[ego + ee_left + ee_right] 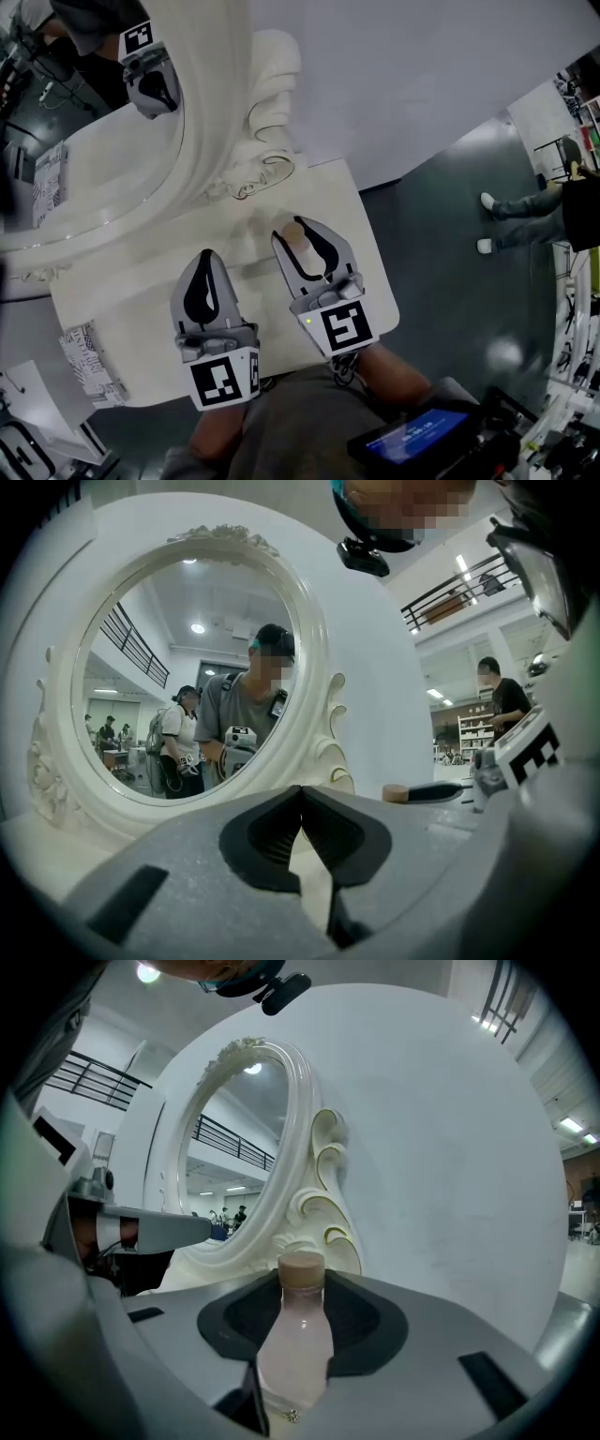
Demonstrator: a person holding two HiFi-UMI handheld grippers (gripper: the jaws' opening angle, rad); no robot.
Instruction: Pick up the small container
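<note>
Right gripper view: right gripper (302,1283) clamped on the small container (296,1354), a pale bottle with a tan cap. Container is held near the table's (131,314) rear edge, just beside the mirror (103,169) base. Left gripper (300,794) has its jaws together, empty.

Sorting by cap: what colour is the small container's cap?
Tan cap on the small container; right gripper view shows it best.
</note>
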